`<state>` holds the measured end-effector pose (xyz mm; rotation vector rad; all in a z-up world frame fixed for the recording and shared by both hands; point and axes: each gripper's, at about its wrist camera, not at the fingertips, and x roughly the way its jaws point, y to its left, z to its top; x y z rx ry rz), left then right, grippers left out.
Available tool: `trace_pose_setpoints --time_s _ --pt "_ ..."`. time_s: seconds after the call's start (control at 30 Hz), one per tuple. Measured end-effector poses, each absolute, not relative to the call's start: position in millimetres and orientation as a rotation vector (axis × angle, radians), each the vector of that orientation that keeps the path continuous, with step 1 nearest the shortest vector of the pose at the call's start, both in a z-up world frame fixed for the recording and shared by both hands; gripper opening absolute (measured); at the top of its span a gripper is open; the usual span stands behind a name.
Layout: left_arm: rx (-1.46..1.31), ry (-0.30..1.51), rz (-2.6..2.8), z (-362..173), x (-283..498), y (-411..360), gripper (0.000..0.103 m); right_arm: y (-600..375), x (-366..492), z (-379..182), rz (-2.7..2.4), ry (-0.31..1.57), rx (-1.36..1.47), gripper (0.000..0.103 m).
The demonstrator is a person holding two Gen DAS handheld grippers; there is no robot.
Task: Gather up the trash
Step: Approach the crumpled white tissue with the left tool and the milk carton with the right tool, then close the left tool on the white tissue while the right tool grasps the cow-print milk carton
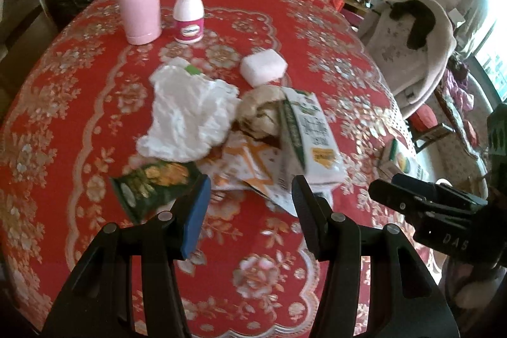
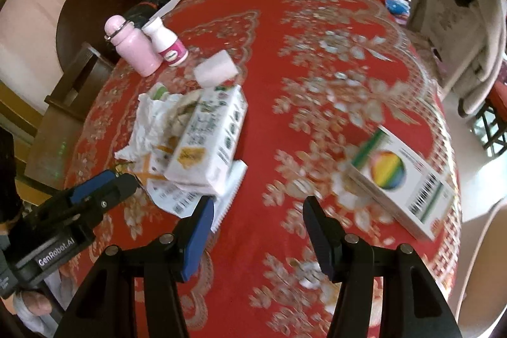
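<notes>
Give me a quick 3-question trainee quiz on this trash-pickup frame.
1. True or false: the pink bottle lies on its side.
2. What sits nearest the left gripper? A) crumpled white tissue B) green snack wrapper C) white foam block
3. Which item lies apart from the trash pile, near the table edge by the right gripper?

Key: 1. False, it stands upright. 2. B. 3. The rainbow-logo box.
</notes>
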<state>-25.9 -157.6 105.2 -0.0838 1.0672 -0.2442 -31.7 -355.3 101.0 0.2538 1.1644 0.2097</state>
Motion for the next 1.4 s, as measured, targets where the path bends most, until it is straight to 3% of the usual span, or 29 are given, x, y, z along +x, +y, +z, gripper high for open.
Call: trace_pose_setpoints --time_s 0.63,0.8,0.93,1.4 --pt "-0.174 1.091 -0.206 100 -2 -109 0.051 -308 42 70 0.265 1.270 0.296 0.060" --pt "-0.184 1.095 -0.227 100 9 -108 0.051 -317 39 70 0.226 1.257 0.292 0.056" --pt "-0.190 1.127 -0.243 94 26 -109 0.060 -336 31 74 0.180 1.248 0.296 0.055" --pt "-0.111 1.245 -0.239 43 80 -127 0.059 -359 3 63 0.122 1.264 0.317 0.056"
